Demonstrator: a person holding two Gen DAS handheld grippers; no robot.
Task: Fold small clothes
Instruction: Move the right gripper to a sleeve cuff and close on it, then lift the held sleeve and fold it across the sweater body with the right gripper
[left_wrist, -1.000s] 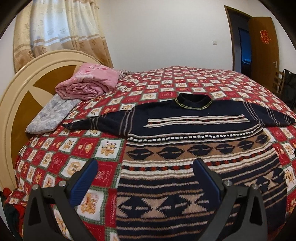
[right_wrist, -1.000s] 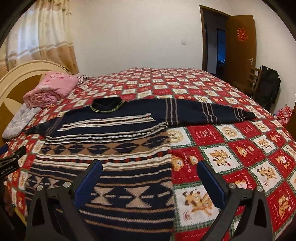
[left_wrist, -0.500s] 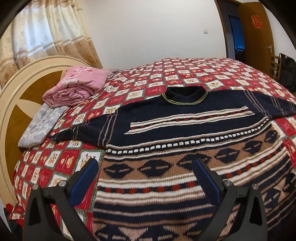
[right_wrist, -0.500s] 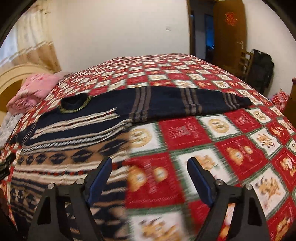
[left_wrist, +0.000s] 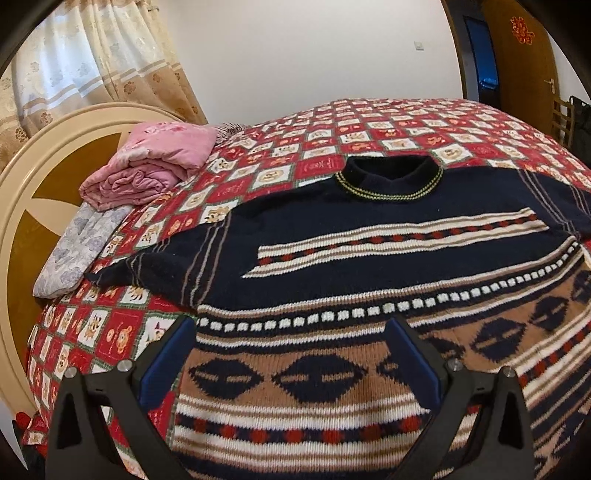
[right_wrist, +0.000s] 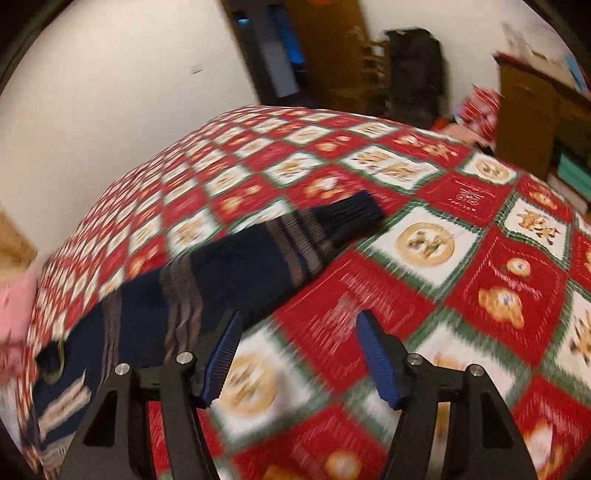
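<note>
A dark navy knitted sweater (left_wrist: 369, 266) with brown, white and red patterned bands lies flat on the bed, collar (left_wrist: 388, 181) at the far side and sleeves spread out. My left gripper (left_wrist: 291, 354) is open and empty, low over the sweater's left body. In the blurred right wrist view the sweater's right sleeve (right_wrist: 258, 258) stretches away to its cuff (right_wrist: 358, 210). My right gripper (right_wrist: 299, 358) is open and empty, just beside the near edge of that sleeve.
The bed has a red, white and green checked quilt (left_wrist: 332, 147) (right_wrist: 480, 258). A folded pink blanket (left_wrist: 147, 166) and a grey pillow (left_wrist: 77, 251) lie by the cream headboard (left_wrist: 44, 158). A dark wood door (left_wrist: 517, 55), chair and bag (right_wrist: 413, 70) stand beyond.
My left gripper has moved forward over the sweater's body. My right gripper has swung right and forward toward the right sleeve, fast enough to blur the view. Both stay open.
</note>
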